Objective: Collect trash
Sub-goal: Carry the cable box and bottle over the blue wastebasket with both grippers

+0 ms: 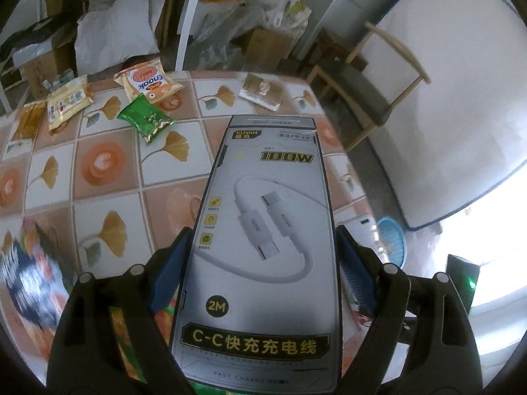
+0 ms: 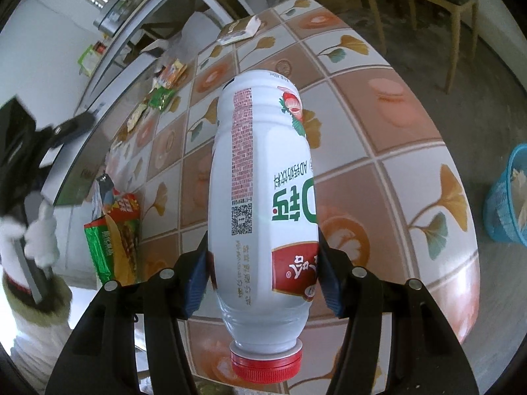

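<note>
A grey cable box (image 1: 266, 230) printed "100W" and "2M" stands between the blue pads of my left gripper (image 1: 263, 233), which is shut on its long sides and holds it above the tiled table (image 1: 108, 177). My right gripper (image 2: 262, 237) is shut on a white drink bottle (image 2: 260, 177) with a red cap (image 2: 266, 365); the cap points toward the camera. Loose trash lies on the table: an orange snack bag (image 1: 148, 82), a green packet (image 1: 145, 118), a yellow wrapper (image 1: 67, 102) and a brown packet (image 1: 262, 90).
A blue mesh basket (image 1: 392, 240) (image 2: 507, 197) stands on the floor past the table's right edge. A wooden chair (image 1: 359, 89) is beyond the table. More wrappers (image 2: 112, 240) lie at the left, near a white-gloved hand (image 2: 42, 230). Boxes and bags crowd the far side.
</note>
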The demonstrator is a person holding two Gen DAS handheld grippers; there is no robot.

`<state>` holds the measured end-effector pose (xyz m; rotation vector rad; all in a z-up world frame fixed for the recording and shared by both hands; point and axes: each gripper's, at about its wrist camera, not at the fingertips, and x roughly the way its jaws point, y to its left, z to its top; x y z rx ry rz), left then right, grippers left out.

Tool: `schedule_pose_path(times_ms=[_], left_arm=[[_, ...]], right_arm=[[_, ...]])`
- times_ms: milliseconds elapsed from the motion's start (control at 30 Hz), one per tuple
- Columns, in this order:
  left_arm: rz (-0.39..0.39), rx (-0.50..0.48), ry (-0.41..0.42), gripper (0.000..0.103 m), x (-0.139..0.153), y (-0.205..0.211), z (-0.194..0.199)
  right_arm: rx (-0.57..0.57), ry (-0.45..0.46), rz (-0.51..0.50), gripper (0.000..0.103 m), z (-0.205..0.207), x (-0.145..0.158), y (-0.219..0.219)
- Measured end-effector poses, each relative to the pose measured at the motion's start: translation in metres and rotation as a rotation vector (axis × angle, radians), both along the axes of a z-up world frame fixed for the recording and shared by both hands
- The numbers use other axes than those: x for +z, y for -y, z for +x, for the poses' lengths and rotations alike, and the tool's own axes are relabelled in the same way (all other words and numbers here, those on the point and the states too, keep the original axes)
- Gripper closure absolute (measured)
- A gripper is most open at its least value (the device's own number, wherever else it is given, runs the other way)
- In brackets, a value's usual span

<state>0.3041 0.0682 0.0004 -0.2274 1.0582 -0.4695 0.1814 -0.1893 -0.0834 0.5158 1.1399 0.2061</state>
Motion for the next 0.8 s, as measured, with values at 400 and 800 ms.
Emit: schedule_pose_path(times_ms=[400, 800], left_arm=[[-0.008, 0.054, 0.188, 0.022, 0.022, 0.008, -0.087], [0.039, 0.046, 0.293, 0.022, 0.028, 0.029, -0.129]], right_arm=[[-0.067, 0.027, 0.047, 0.047, -0.017, 0.014, 0.017], [-0.099, 0.073, 0.063, 0.047, -0.033, 0.038, 0.025]])
